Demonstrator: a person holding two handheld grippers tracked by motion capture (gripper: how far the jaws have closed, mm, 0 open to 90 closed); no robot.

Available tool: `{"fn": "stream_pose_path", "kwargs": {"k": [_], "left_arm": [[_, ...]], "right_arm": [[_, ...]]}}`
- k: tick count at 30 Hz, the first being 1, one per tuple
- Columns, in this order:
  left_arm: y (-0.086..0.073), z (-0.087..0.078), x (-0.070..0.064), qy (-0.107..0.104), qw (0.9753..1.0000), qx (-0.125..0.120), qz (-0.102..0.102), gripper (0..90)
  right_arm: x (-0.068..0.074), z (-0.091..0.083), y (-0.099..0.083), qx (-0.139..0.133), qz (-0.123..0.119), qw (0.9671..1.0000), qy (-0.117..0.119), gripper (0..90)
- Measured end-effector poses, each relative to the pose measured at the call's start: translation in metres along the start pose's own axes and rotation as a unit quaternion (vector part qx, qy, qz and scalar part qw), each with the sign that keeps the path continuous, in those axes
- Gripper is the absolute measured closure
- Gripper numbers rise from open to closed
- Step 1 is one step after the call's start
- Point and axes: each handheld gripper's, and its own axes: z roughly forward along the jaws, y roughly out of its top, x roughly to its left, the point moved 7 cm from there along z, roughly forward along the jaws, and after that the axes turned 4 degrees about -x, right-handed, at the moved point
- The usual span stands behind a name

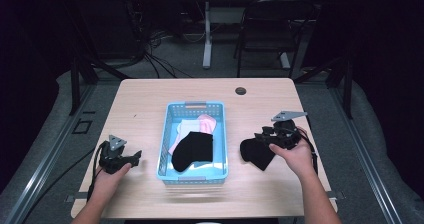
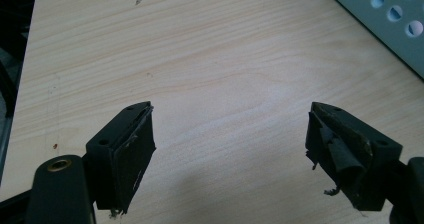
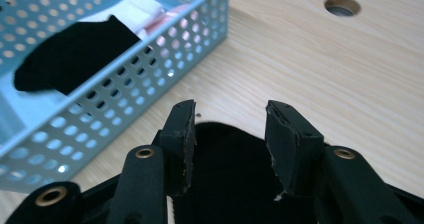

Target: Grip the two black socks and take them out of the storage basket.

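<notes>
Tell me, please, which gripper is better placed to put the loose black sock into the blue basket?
The right gripper. Its open jaws already straddle the black sock on the table beside the blue basket. The left gripper is open over bare wood on the basket's other side.

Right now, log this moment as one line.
left tongs open over bare table | right tongs open around black sock | basket holds socks

Light blue perforated plastic basket (image 1: pixel 167 134) on pale wood-grain tabletop (image 1: pixel 140 101). Inside it: black fabric sock (image 1: pixel 192 151), pink sock (image 1: pixel 206 123), white sock (image 1: pixel 186 127). Second black sock (image 1: pixel 255 153) outside it, under the black-jawed right gripper (image 3: pixel 230 144).
</notes>
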Motion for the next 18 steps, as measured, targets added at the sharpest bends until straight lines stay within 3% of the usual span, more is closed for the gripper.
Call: {"fn": "stream_pose_path", "kwargs": {"k": [6, 11, 13, 18], "left_arm": [[-0.001, -0.001, 0.002, 0.004, 1.0, 0.0, -0.003, 19.6], [-0.002, -0.002, 0.003, 0.004, 1.0, 0.001, -0.005, 19.6], [-0.001, -0.003, 0.003, 0.005, 1.0, -0.003, -0.006, 19.6], [-0.001, -0.003, 0.003, 0.004, 1.0, -0.004, -0.006, 19.6]], "right_arm": [[0.016, 0.002, 0.029, 0.006, -0.037, 0.9992, 0.01, 57.5], [0.028, 0.004, 0.047, 0.011, -0.044, 0.9985, 0.03, 58.3], [0.036, 0.009, 0.056, 0.03, -0.07, 0.9966, 0.031, 57.8], [0.051, 0.02, 0.071, 0.036, -0.086, 0.9941, 0.056, 58.3]]}}
